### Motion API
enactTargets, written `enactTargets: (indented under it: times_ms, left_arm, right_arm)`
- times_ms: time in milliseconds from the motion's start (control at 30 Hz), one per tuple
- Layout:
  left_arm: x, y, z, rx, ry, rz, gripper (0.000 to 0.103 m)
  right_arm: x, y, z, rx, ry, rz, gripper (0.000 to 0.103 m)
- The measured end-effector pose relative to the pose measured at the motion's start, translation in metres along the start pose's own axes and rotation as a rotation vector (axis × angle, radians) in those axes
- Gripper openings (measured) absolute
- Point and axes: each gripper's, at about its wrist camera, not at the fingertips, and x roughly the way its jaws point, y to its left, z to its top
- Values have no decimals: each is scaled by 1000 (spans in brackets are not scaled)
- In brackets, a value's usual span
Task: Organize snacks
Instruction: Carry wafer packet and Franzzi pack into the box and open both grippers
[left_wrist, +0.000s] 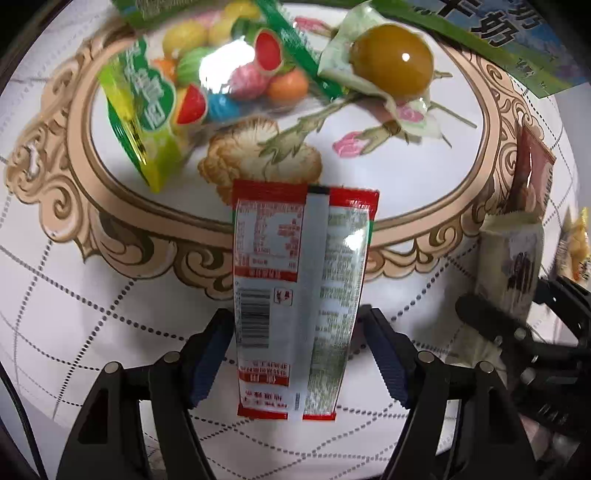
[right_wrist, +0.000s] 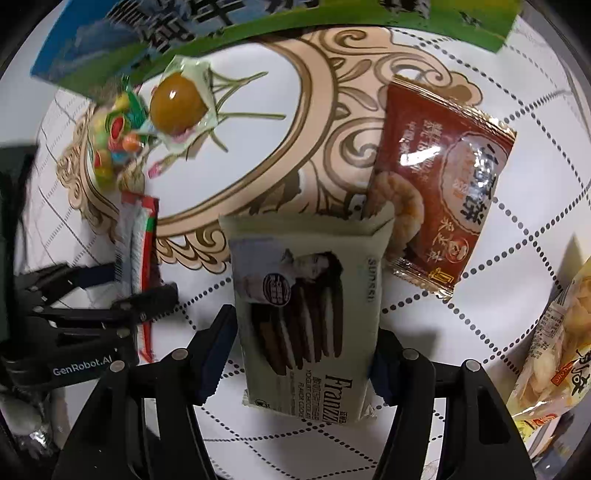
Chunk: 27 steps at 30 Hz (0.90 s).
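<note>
Patterned surface (left_wrist: 92, 295) holds loose snacks unsorted; left claw (left_wrist: 299, 354) grips red sachet (left_wrist: 301, 295), right claw (right_wrist: 303, 354) grips Franzzi cookie pack (right_wrist: 306, 314).

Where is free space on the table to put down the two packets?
Bare cloth lies inside the oval beige frame, between the wrapped brown egg and the dark red biscuit pouch. It is crowded by the colourful candy bag and the green-edged carton.

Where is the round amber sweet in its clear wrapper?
The round amber sweet lies on the tablecloth's floral oval, right of the bag of colourful candies, below the green-edged box.
</note>
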Motion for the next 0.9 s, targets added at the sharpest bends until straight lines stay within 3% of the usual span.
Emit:
enactTargets:
  times_ms: [33,67,200,333,367,567,700,900]
  left_arm:
    - [3,-21,-1,-2,-22,15,56]
    - [6,-41,-6,-9,-40,22,52]
    - [-5,-49,-8,-20,-69,9,44]
    - [-38,-24,-4,-31,-96,-15,43]
    - [-45,-3,-10,-29,-101,-19,43]
    - [-97,2,-11,-43,-172,-100,43]
    - [-149,0,-10,-41,-265,-164,43]
    - [-224,2,23,-24,-392,-220,43]
  right_arm:
    - [2,7,-7,-8,-10,-16,64]
    - [3,10,-11,-14,-24,-46,59]
    - [4,20,-29,-24,-66,-66,57]
    - [-14,13,-34,8,-92,1,56]
    - [-19,13,-33,12,-98,14,56]
    - [-71,6,-30,17,-155,109,56]
    - [-119,-1,-16,7,-224,162,56]
    - [-186,-11,14,-10,-347,196,56]
